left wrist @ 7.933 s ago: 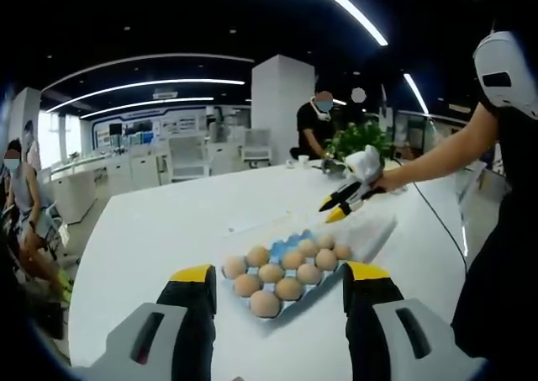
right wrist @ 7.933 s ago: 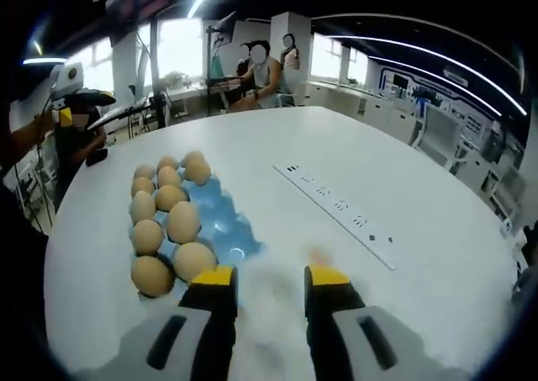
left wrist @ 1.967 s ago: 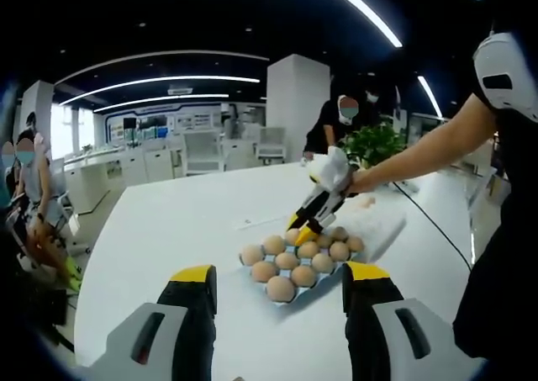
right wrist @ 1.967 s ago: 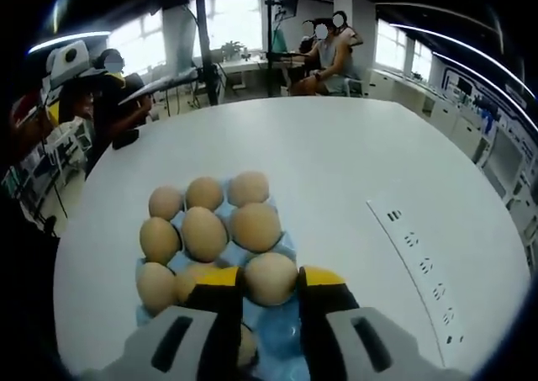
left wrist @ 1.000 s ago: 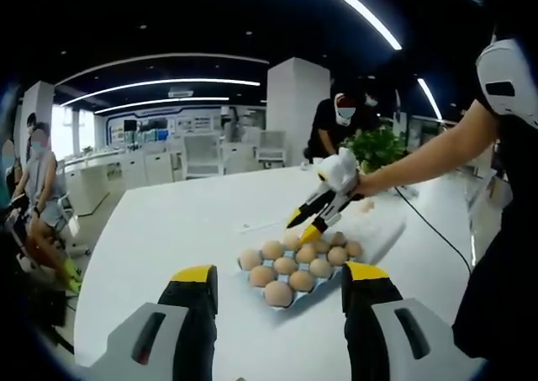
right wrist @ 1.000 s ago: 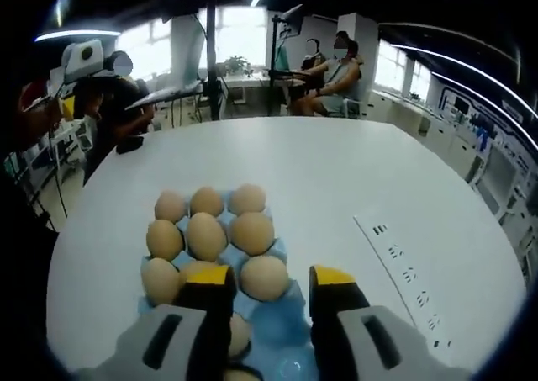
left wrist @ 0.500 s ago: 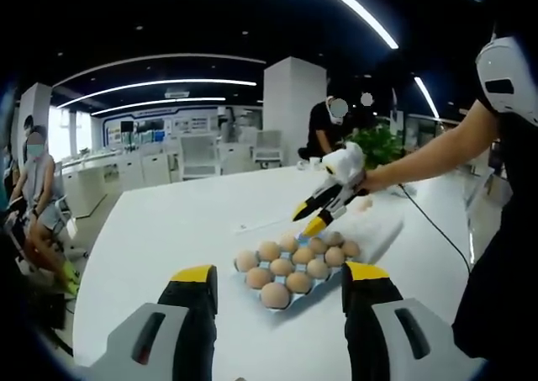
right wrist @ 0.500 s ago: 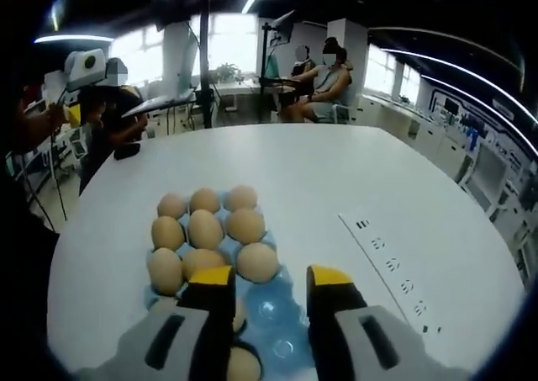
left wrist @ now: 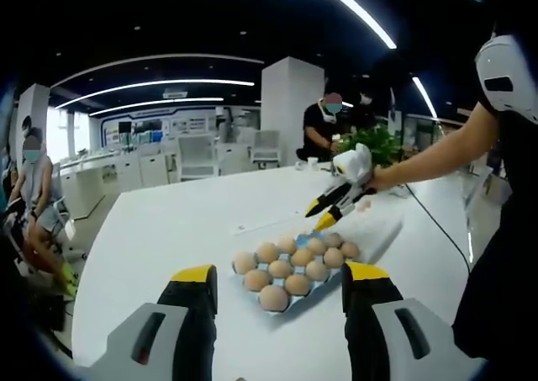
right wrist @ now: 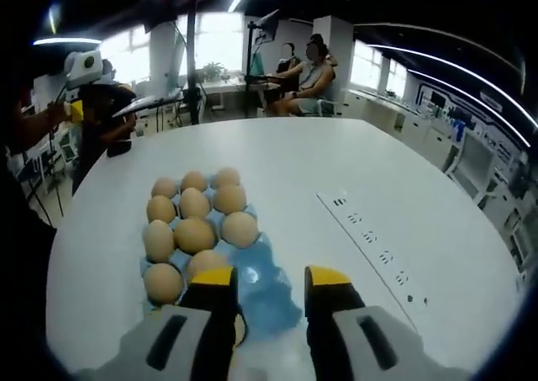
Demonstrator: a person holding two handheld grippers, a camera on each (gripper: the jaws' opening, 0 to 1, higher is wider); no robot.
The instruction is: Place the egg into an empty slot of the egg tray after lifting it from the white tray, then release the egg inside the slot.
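Egg tray (right wrist: 252,293) just beyond right gripper (right wrist: 266,285)

Our left tongs (left wrist: 278,282) sit low, jaws parted and empty. Our right tongs (right wrist: 266,283) also gape empty; in the left gripper view they (left wrist: 326,212) seem slightly apart, held on an outstretched arm (left wrist: 437,154).

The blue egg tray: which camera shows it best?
The right gripper view: the egg tray lies close, from above, with eggs in rows and empty blue slots showing. In the left gripper view the tray is smaller, seen at a low angle, eggs hiding its slots.
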